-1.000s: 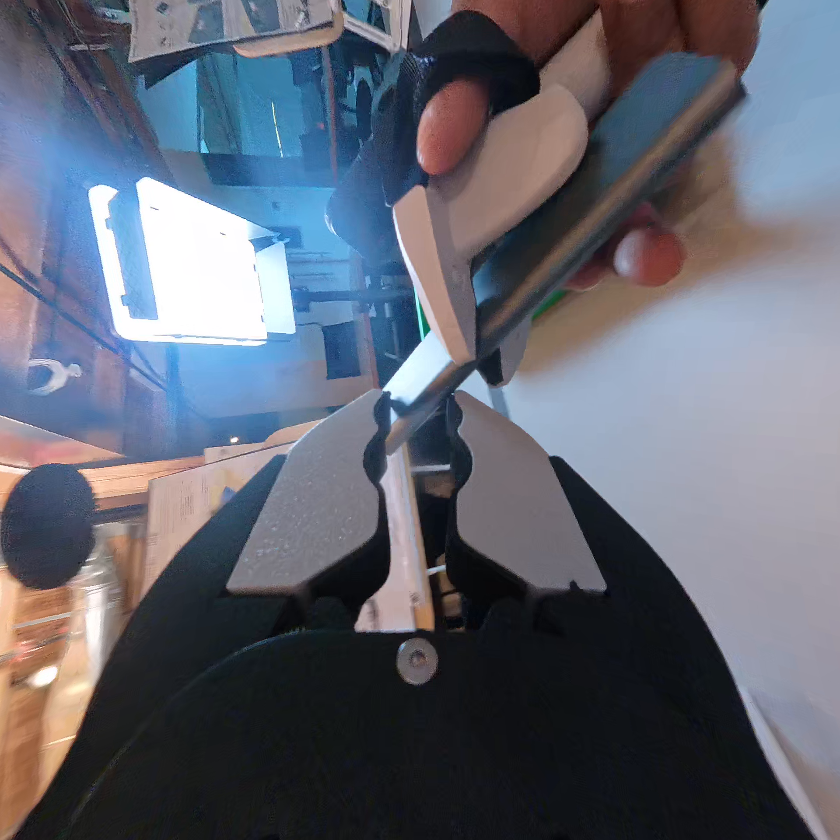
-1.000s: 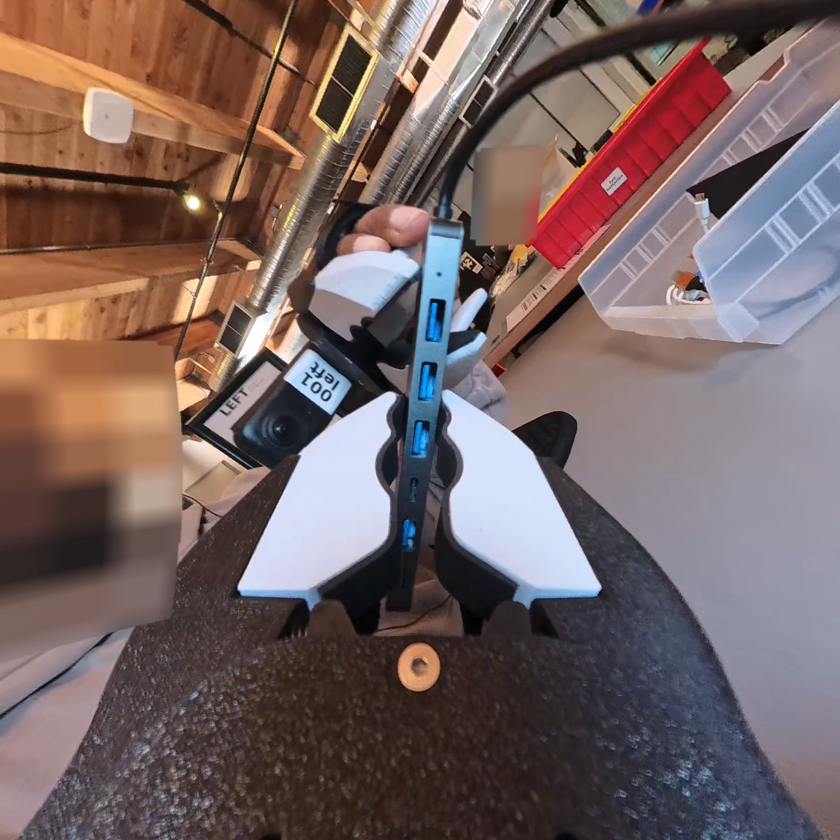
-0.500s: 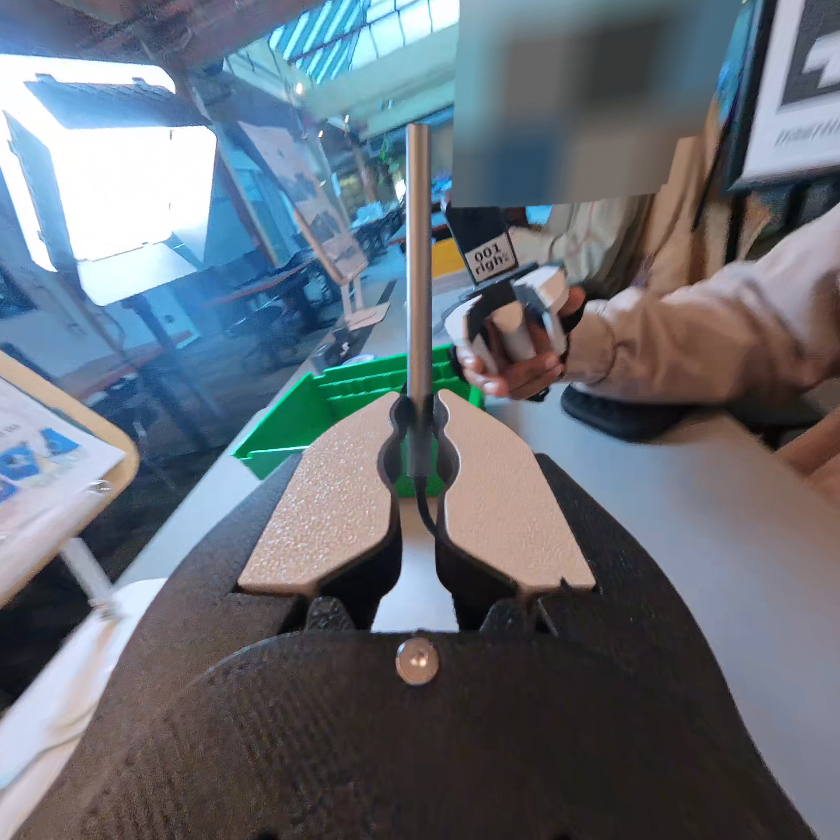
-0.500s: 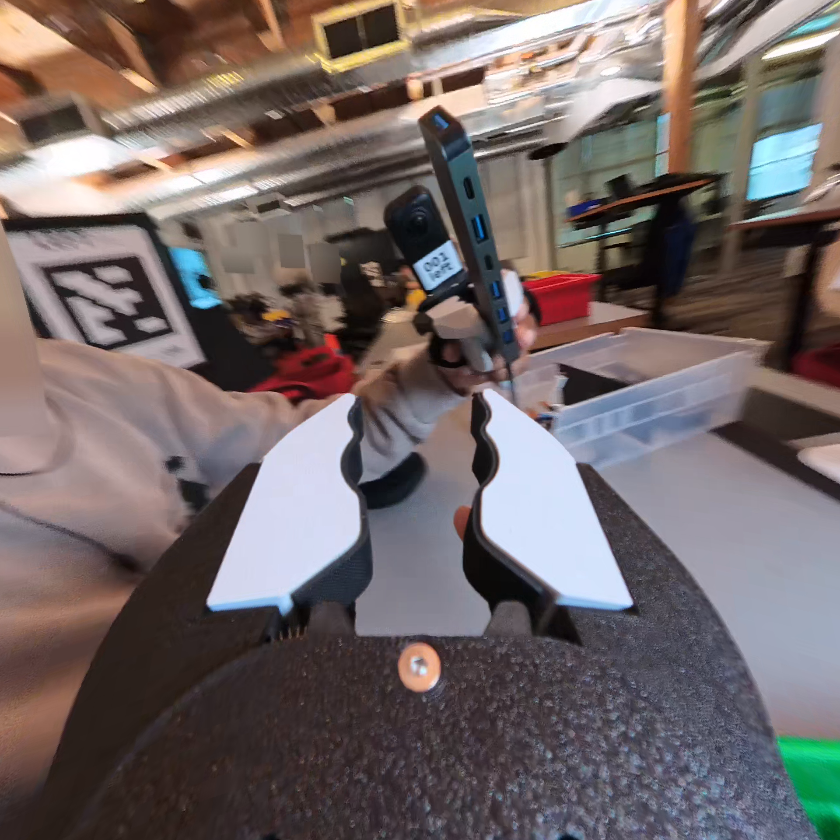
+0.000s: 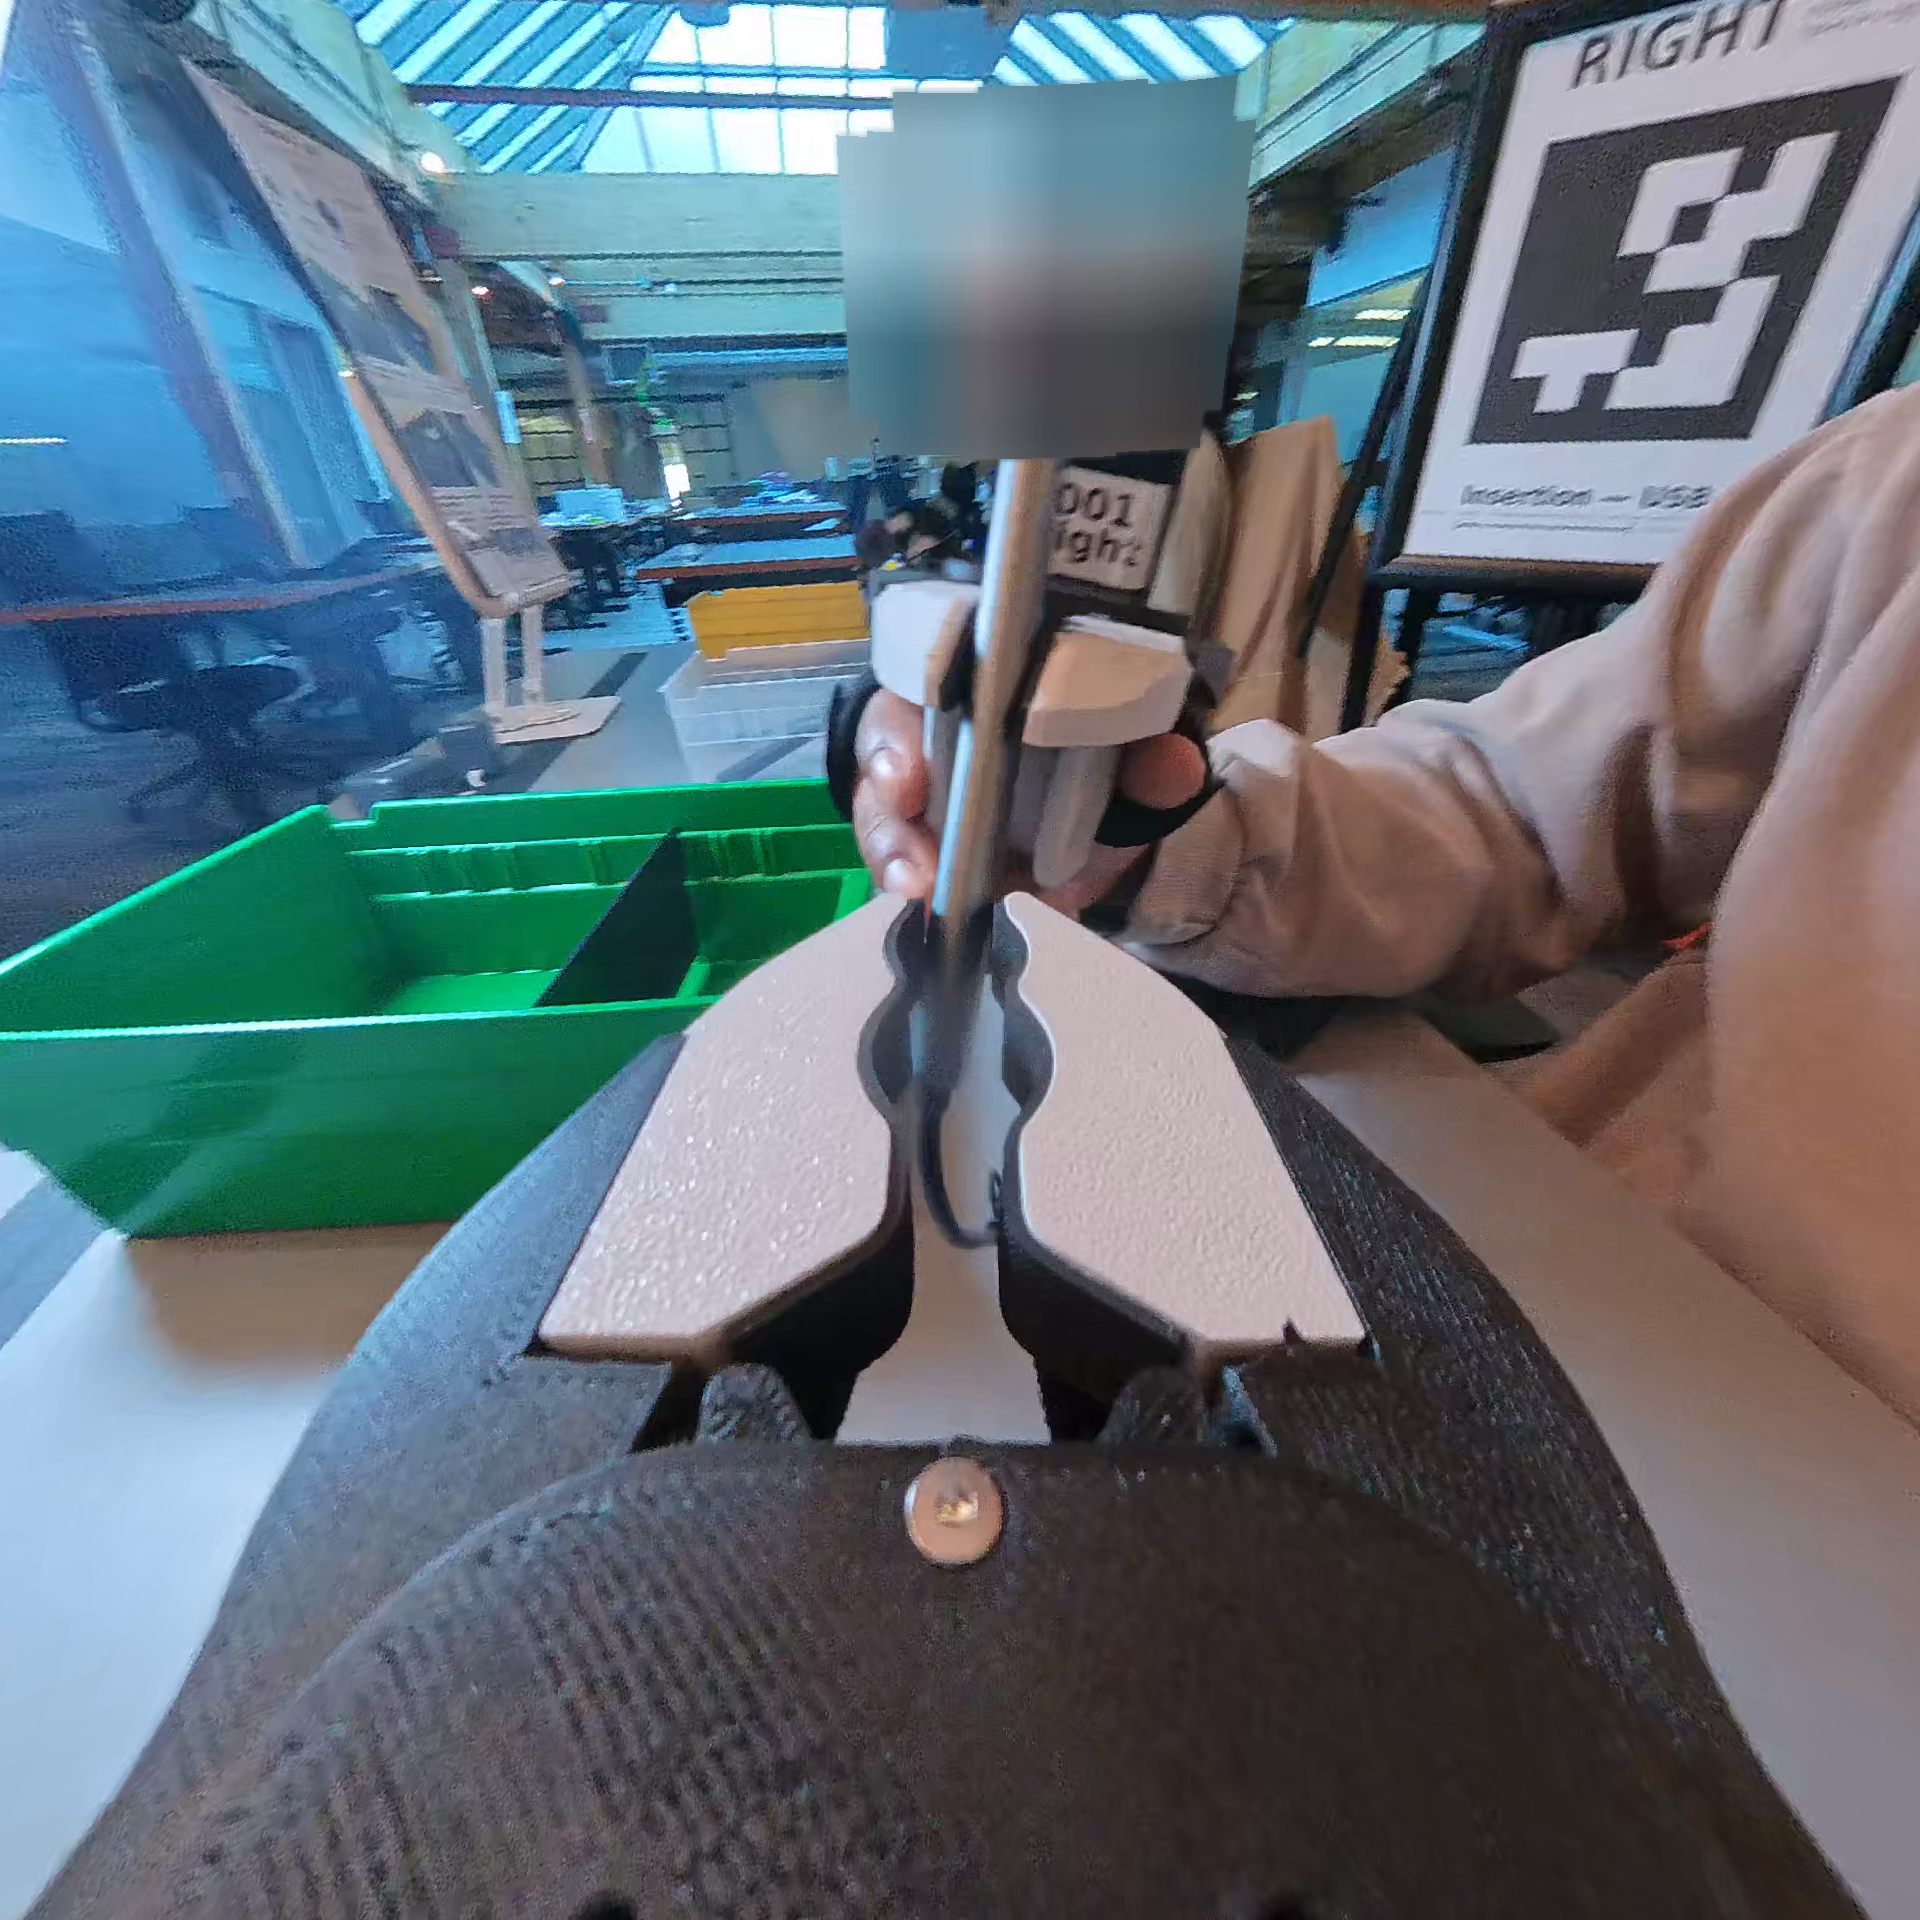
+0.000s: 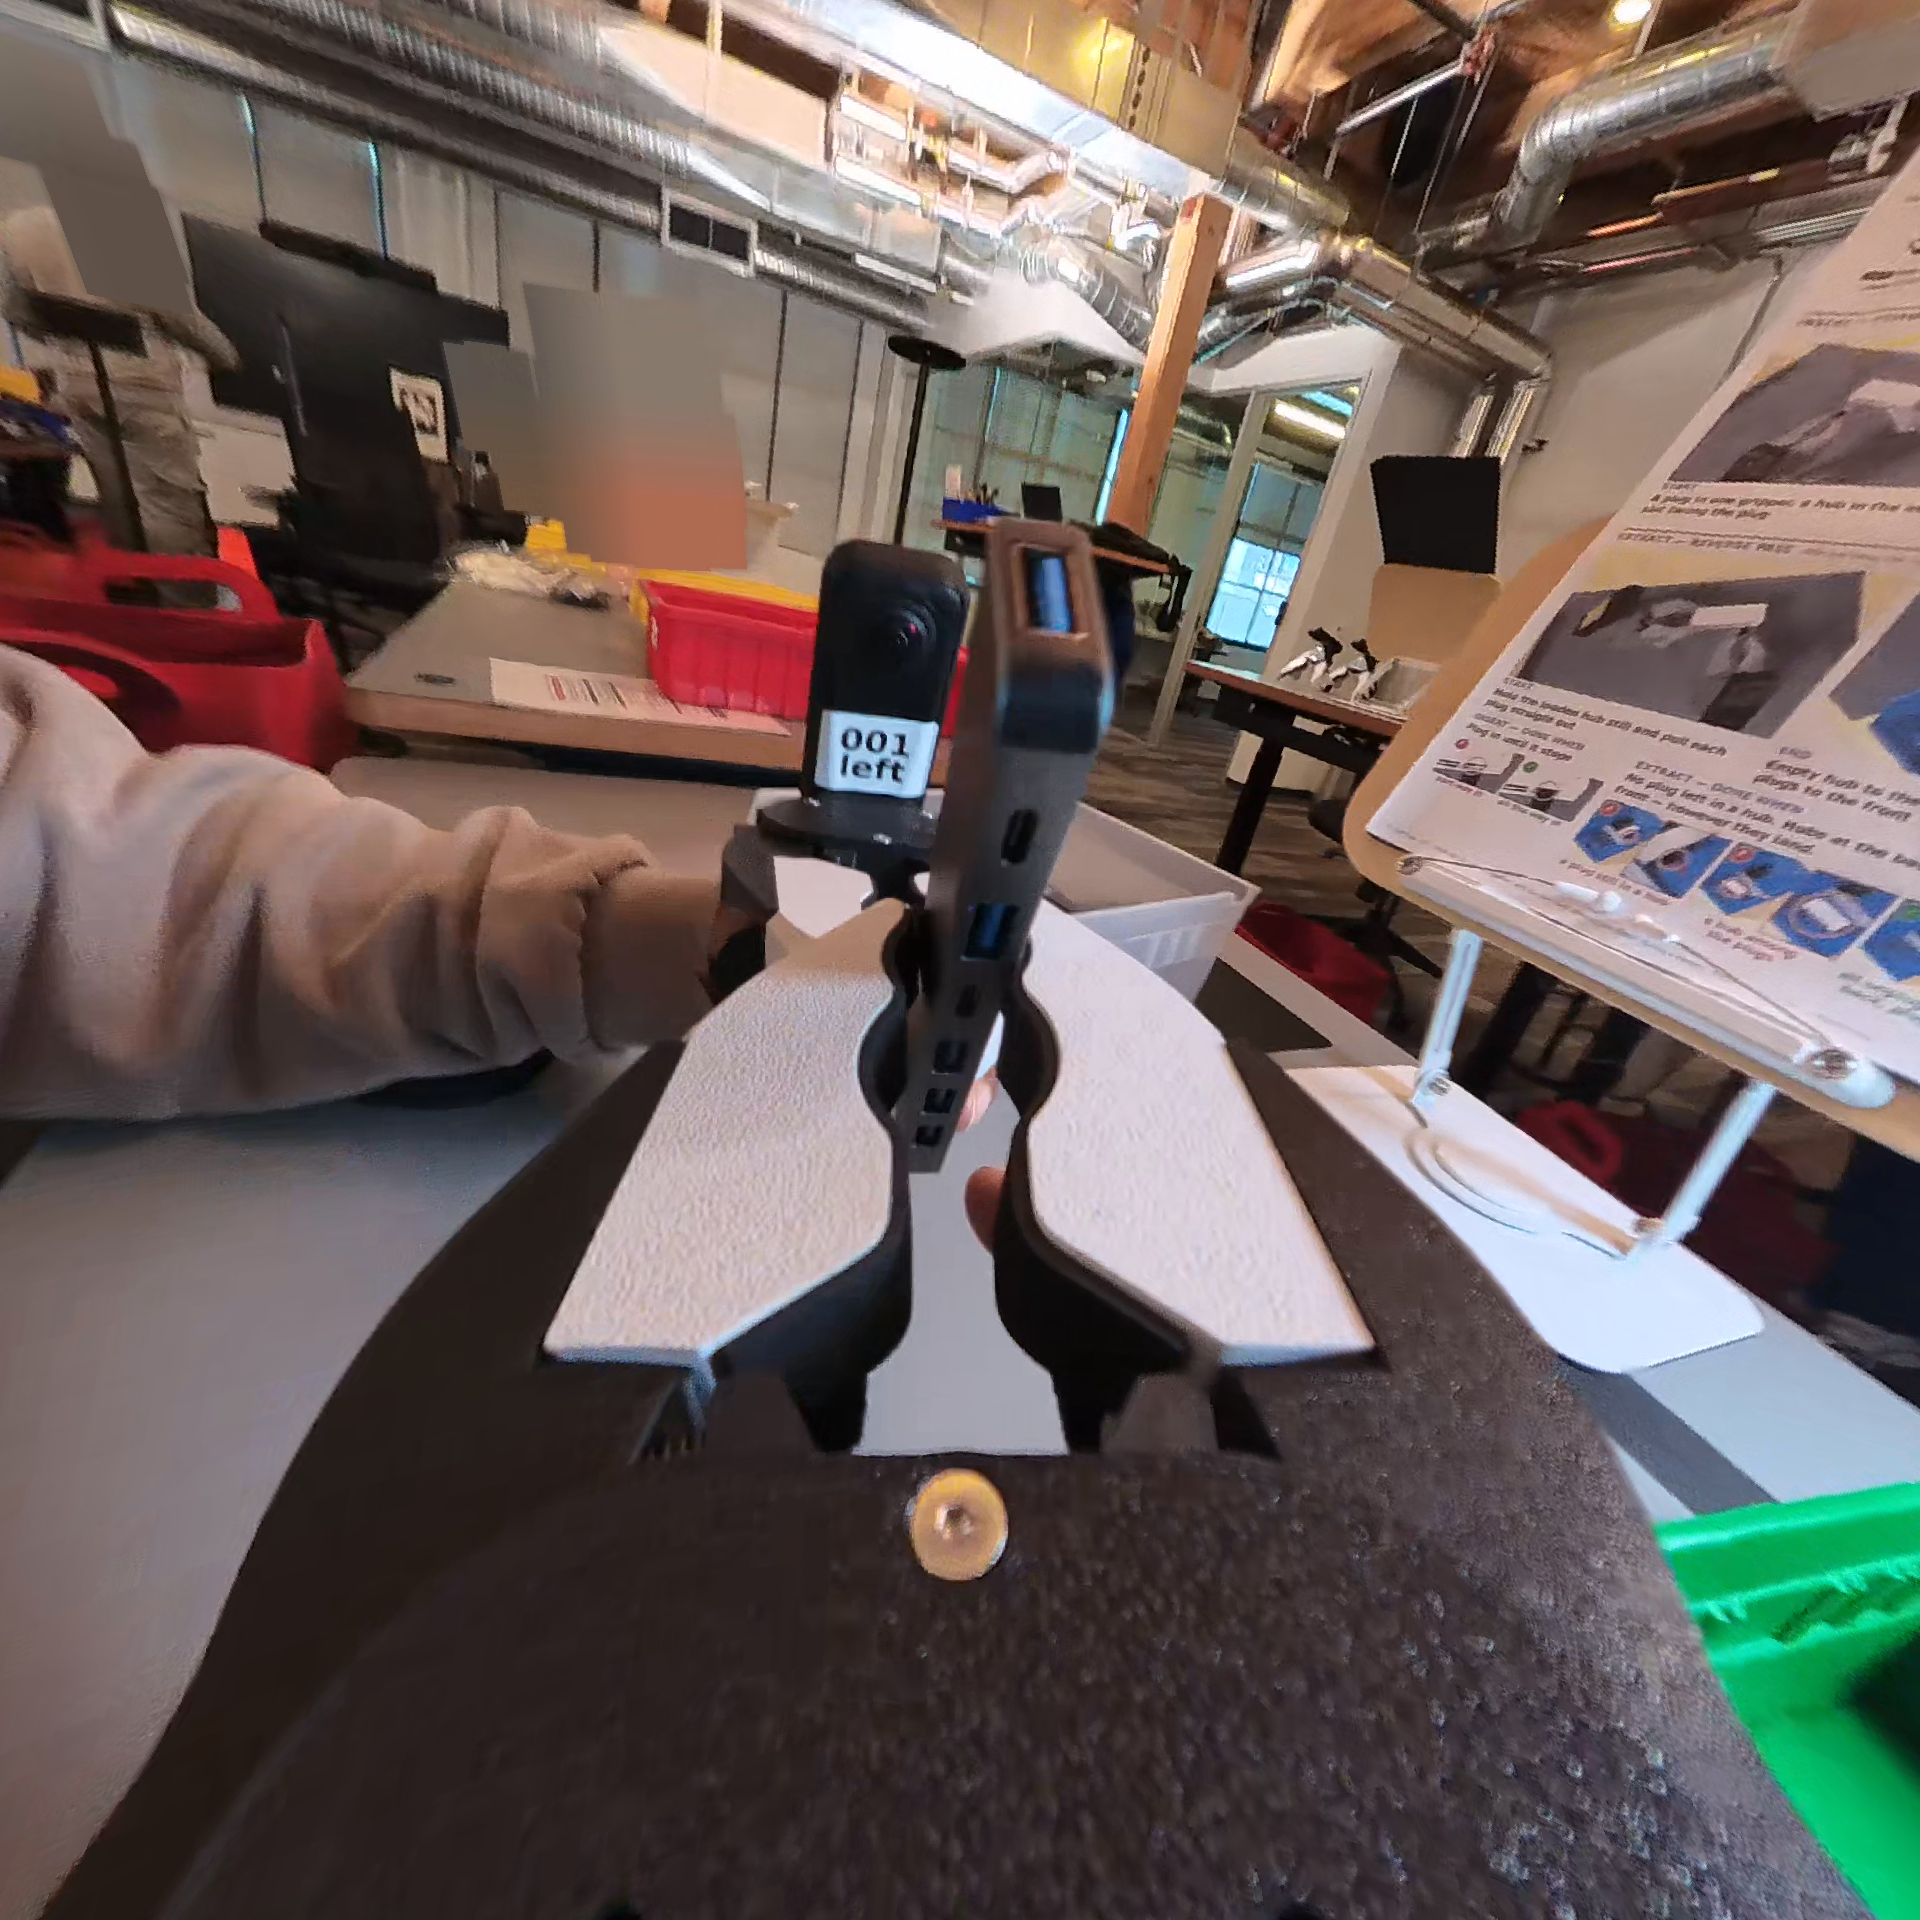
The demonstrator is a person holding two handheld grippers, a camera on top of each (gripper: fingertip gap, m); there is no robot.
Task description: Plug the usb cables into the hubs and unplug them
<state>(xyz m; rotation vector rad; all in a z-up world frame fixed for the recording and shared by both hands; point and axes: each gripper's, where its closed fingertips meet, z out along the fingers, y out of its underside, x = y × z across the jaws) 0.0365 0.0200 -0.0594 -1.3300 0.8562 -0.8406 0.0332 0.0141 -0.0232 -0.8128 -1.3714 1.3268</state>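
A dark grey USB hub (image 6: pixel 1003 831) stands nearly upright over the table, its row of ports facing the right wrist view and showing no plugs. My left gripper (image 5: pixel 956 935) is shut on its lower end, and the hub's own black cable (image 5: pixel 951 1195) loops between the fingers. The hub (image 5: pixel 992 675) shows edge-on there as a thin grey bar. My right gripper (image 6: pixel 961 940) is shut on the hub from the opposite side. It also shows in the left wrist view (image 5: pixel 1003 665), higher up the hub. The left gripper's camera (image 6: pixel 883 665) sits just behind the hub.
A green divided bin (image 5: pixel 312 987) stands left of the left gripper and shows at the lower right of the right wrist view (image 6: pixel 1818 1662). An instruction board on a wire stand (image 6: pixel 1662 779) is at the right. A clear bin (image 6: pixel 1164 914) lies behind. A person's sleeve (image 5: pixel 1558 779) crosses the grey table (image 5: pixel 156 1455). Less than 4 cm separates the two grippers' tips.
Half a second ago the right gripper was open and well away from the hub. It has since come in and shut on the hub, which the left gripper has kept holding upright.
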